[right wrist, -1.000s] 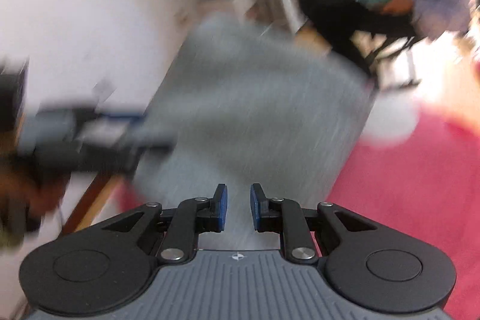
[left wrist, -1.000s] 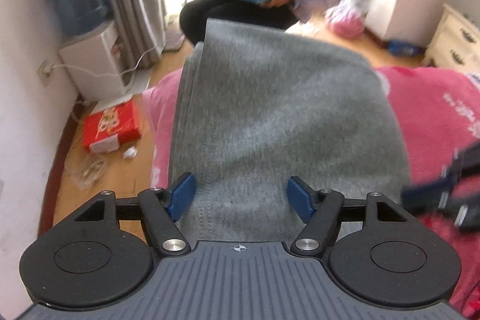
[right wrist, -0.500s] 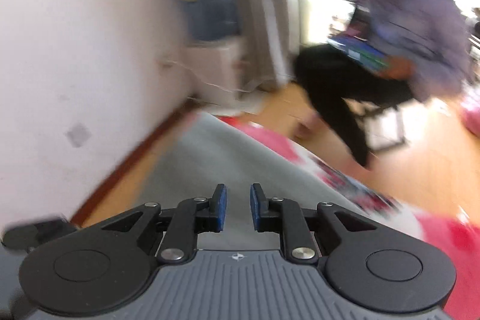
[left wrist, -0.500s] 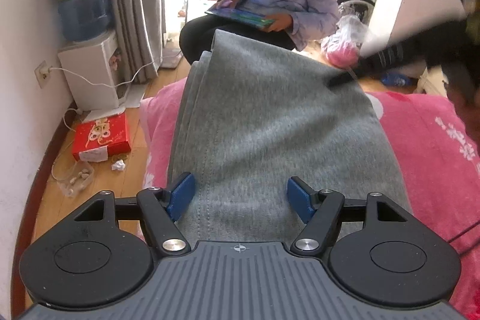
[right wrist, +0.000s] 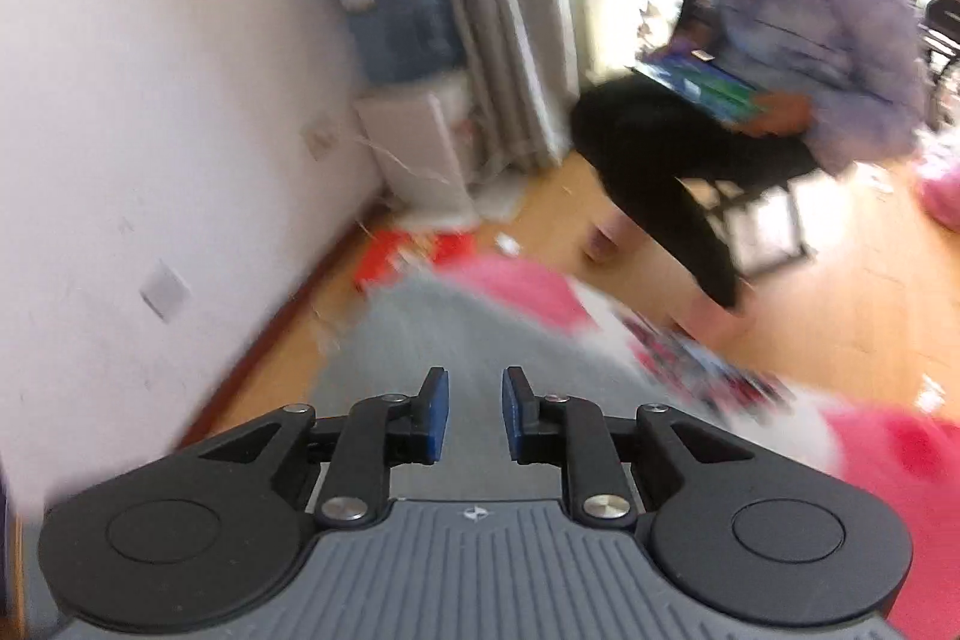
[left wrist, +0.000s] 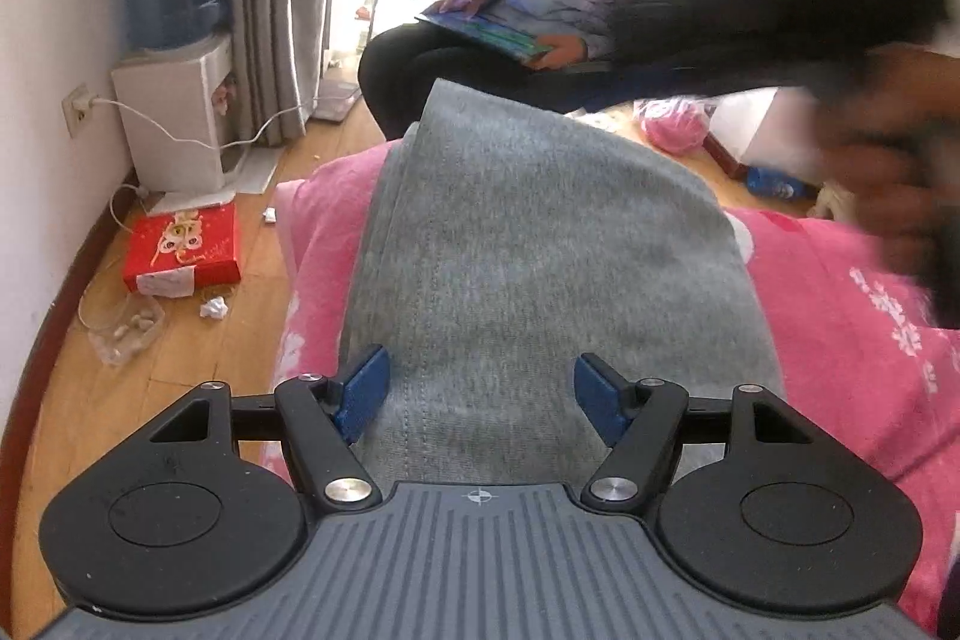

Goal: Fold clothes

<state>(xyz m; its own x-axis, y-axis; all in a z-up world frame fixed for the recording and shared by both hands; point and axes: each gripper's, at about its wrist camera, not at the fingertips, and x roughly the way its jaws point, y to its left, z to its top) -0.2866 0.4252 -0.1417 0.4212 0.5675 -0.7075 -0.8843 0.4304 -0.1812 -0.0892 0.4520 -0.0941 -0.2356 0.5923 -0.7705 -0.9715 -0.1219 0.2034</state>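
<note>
A pink bed cover (left wrist: 852,340) carried the folded grey garment (left wrist: 540,256), which lay lengthwise along its left side. The left claw (left wrist: 480,391) hovered over the garment's near end with fingers spread wide. The right claw (right wrist: 475,415) was held narrowly parted, gripping nothing.

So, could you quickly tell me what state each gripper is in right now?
Left gripper: open wide over the gray garment, holding nothing.
Right gripper: jaws nearly together with a narrow gap between them, holding nothing.
</note>
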